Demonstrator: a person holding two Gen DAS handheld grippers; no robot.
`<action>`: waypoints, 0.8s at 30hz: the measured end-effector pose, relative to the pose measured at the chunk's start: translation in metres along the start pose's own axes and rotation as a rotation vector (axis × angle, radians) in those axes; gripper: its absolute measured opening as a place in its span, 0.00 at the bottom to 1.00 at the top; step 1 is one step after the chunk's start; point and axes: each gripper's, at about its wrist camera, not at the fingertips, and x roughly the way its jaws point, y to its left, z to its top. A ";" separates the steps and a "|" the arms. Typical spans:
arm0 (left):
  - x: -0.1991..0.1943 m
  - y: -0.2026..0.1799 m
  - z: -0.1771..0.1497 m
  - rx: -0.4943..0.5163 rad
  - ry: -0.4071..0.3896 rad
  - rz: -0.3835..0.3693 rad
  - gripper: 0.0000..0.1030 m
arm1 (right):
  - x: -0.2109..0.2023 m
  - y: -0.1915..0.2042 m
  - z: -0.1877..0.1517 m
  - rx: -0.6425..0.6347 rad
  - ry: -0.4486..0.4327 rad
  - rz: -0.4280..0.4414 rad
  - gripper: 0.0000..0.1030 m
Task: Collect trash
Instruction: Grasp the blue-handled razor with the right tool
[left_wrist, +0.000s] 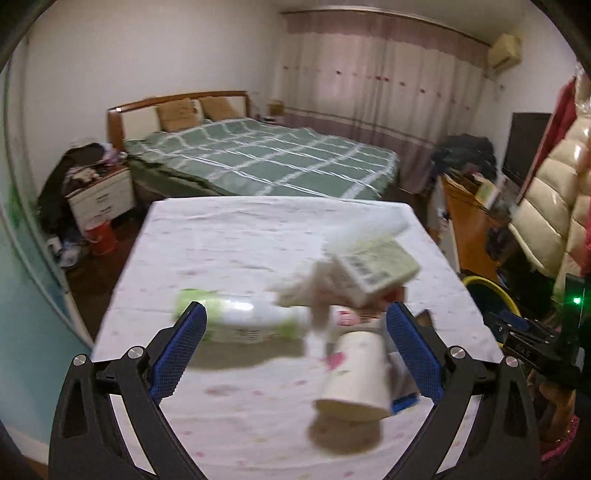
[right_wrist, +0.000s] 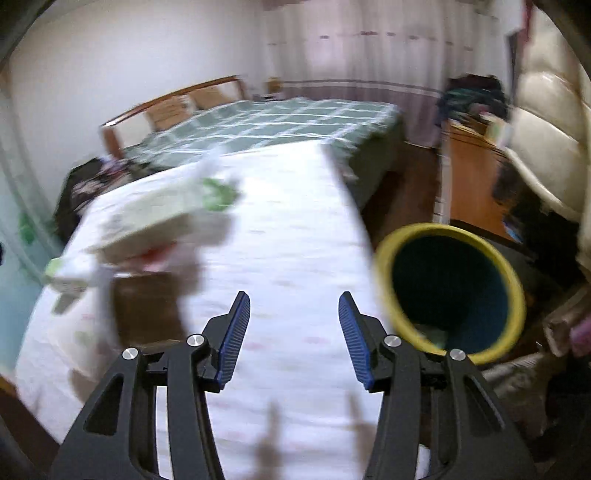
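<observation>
Left claw (left_wrist: 295, 354): spread wide, empty; paper cup (left_wrist: 352, 373) and green-labelled bottle (left_wrist: 240, 319) lie between its pads.
Right claw (right_wrist: 293, 341): half-spread, empty; yellow-rimmed bin (right_wrist: 448, 290) just right.
Risk: blurred approach may knock the piled carton (left_wrist: 376, 267) off the table (left_wrist: 229, 236).

Trash (left_wrist: 332, 295) on table (left_wrist: 229, 236), bin (right_wrist: 450, 291) right

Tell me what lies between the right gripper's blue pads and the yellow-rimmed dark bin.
Nothing lies between them. In the right wrist view the right gripper is empty, and only the white floral tablecloth's edge separates it from the yellow-rimmed dark bin.
</observation>
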 end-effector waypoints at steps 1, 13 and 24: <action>-0.004 0.007 -0.002 -0.004 -0.008 0.013 0.94 | 0.001 0.016 0.003 -0.023 0.001 0.037 0.45; -0.010 0.020 -0.013 -0.024 -0.012 -0.014 0.94 | 0.009 0.132 0.020 -0.223 0.045 0.233 0.26; -0.002 0.015 -0.020 -0.027 -0.004 -0.038 0.94 | 0.042 0.152 0.016 -0.262 0.124 0.207 0.18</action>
